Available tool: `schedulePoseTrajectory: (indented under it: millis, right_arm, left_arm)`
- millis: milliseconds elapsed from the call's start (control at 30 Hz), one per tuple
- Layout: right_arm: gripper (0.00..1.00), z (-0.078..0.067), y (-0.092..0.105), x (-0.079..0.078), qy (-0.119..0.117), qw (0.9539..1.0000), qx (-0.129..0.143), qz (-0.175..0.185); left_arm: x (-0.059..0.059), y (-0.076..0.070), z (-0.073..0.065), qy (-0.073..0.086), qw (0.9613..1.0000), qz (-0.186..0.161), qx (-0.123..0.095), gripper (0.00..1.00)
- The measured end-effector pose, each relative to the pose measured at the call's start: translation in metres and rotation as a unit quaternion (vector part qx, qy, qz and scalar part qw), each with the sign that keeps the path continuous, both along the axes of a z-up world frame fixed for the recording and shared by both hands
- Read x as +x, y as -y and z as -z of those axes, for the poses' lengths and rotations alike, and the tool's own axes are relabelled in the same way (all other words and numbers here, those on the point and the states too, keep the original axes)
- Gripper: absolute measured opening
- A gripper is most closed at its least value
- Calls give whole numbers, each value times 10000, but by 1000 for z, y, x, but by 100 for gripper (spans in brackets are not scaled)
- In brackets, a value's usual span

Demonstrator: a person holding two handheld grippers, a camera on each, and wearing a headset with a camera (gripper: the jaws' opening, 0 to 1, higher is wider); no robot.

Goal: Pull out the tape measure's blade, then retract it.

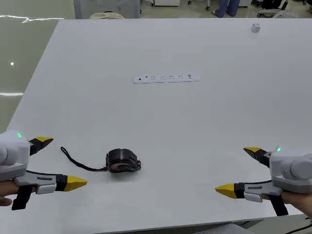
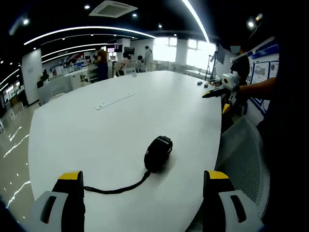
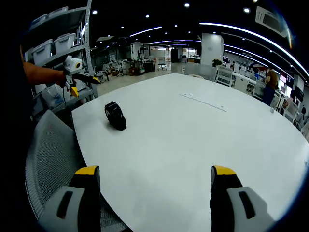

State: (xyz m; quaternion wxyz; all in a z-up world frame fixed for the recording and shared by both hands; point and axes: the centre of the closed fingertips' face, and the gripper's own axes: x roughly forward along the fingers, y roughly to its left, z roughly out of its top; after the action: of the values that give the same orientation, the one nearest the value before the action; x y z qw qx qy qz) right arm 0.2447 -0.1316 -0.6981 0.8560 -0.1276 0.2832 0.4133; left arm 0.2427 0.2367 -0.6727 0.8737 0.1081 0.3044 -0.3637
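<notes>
On table point(image 1: 195, 122): tape measure point(image 1: 123, 161) untouched, seemingly retracted | left tool point(image 1: 68, 161) spread, empty | right tool point(image 1: 231, 169) likewise

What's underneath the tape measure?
The tape measure rests on the bare white table, its black strap trailing on the tabletop. The patch directly beneath its case is covered, so nothing there can be checked.

A white power strip point(image 1: 166, 78) lies flat near the middle of the broad white table point(image 1: 234, 122), a small white object point(image 1: 255, 28) sits toward its far right corner, and a grey mesh chair point(image 3: 48, 159) stands at the near edge
</notes>
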Motion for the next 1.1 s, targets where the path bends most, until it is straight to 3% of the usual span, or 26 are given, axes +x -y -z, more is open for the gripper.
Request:
schedulePoseTrajectory:
  millis: [400, 700, 1100]
  right_arm:
    - [95, -5, -35, 17, 71, 9985, 12, -545]
    - [93, -7, -67, 30, 124, 9949, 0, -998]
    - [92, -7, -103, 36, 82, 9885, -33, -1509]
  left_arm:
    - [23, 24, 0, -98, 9963, 809, 290, 100]
    - [35, 45, -3, -96, 9874, 1466, 588, 100]
    - [36, 69, 8, -361, 9711, 2148, 976, 100]
